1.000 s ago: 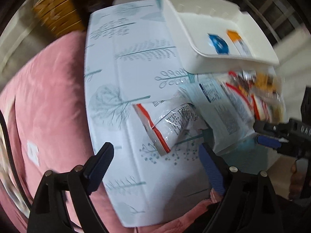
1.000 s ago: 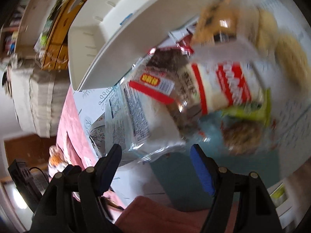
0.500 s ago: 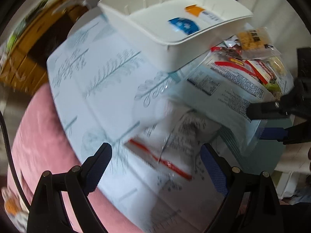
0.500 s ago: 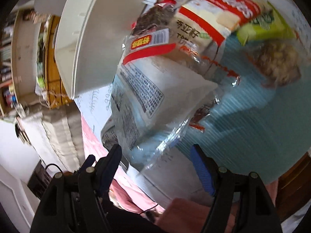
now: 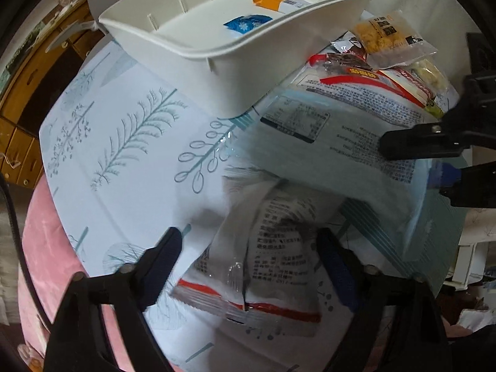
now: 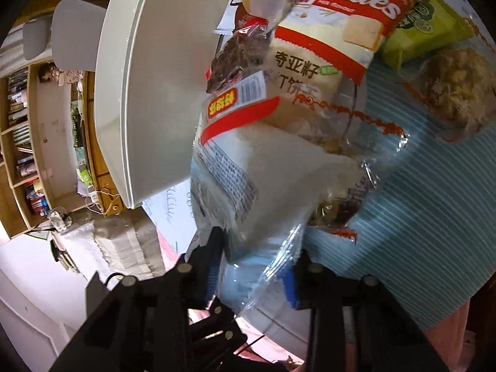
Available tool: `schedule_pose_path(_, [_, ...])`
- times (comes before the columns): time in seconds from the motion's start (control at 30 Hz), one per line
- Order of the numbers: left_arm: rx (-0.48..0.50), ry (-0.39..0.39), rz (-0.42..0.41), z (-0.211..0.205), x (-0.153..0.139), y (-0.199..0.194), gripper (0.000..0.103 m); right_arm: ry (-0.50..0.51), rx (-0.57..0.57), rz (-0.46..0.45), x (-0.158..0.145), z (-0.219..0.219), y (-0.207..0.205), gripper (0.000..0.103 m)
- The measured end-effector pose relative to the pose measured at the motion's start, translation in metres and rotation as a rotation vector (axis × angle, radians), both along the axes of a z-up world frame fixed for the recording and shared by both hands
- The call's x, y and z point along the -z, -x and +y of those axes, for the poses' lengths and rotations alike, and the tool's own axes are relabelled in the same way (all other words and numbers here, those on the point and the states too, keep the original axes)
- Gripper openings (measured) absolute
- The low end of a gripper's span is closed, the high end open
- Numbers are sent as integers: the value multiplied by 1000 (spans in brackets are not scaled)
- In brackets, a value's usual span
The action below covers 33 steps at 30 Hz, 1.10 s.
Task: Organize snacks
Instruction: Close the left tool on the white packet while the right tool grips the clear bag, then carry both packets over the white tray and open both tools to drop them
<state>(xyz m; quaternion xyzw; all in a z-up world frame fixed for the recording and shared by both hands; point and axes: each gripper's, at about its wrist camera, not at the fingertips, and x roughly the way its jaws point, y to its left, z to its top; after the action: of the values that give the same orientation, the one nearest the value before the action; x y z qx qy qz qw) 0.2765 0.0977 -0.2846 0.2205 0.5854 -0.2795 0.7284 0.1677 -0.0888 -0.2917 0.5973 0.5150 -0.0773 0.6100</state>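
The white bin stands on the tree-print cloth, holding a blue packet and an orange packet. Just beside it, the right gripper has closed on the clear edge of a large white bag, whose long axis runs from the bin toward that gripper. The left gripper stands wide, straddling a red-striped packet lying on the cloth with its red end toward the camera.

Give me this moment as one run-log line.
left gripper: open, straddling small pack | right gripper: closing on big pack, grip unclear | bin: two sachets inside | other snacks: on table
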Motion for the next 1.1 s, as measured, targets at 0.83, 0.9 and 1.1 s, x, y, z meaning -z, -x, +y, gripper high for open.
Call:
schedule_pose_path(0.83, [-332, 129, 66, 60, -20, 21, 59, 211, -175, -121, -72, -3, 15, 15])
schedule_pose_path(0.9, [-389, 156, 55, 72, -31, 27, 59, 231, -206, -135, -82, -3, 14, 15])
schedule_pose_path(1.1, [-544, 235, 22, 77, -51, 21, 59, 265, -329, -174, -106, -9, 11, 14])
